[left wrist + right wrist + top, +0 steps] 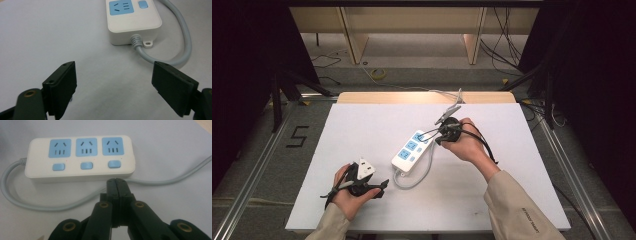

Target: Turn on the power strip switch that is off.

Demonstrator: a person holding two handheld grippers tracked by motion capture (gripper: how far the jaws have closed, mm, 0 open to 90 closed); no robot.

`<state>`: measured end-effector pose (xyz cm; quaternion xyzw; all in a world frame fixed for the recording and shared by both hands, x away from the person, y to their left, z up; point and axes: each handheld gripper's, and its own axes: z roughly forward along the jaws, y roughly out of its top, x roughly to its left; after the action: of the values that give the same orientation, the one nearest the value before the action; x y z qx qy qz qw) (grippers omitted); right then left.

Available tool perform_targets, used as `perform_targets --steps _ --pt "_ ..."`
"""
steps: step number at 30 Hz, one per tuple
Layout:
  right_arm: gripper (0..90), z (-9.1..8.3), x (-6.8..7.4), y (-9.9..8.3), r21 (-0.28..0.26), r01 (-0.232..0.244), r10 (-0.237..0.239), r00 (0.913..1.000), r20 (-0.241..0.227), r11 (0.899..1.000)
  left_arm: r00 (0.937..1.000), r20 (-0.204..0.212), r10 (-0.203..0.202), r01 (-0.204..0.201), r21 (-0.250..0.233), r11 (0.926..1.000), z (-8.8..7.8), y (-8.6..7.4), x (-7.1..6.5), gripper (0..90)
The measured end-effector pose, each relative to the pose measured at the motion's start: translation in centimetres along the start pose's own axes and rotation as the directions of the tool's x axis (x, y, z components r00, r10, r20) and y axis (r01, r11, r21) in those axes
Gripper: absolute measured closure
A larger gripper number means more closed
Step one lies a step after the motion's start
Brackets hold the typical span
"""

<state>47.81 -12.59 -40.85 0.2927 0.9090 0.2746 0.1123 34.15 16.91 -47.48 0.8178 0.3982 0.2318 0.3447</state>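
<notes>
My right gripper (pixel 117 182) pinched shut, empty, tip by the strip (pixel 80 157) – to press a switch; left gripper (pixel 113 82) spread, waiting.

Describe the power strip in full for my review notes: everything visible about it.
The power strip is a white, plastic-looking block with rounded corners, lying flat on the white table. Its top carries three light-blue socket faces in a row, each with a small blue switch beside it. A grey cable leaves one short end through a ribbed sleeve, next to a small mounting lug, and loops around along the strip's side. Nothing is plugged in. The shut right gripper sits just beside its long edge; whether it touches is unclear.
</notes>
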Motion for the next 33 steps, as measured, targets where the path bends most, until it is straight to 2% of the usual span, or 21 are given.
perform_targets --steps 33 --pt "90.0 1.1 0.1 1.4 0.017 -0.005 0.006 1.0000 -0.005 1.000 1.0000 -0.001 0.003 -0.004 -0.004 1.0000 0.0 0.1 0.0 19.9"
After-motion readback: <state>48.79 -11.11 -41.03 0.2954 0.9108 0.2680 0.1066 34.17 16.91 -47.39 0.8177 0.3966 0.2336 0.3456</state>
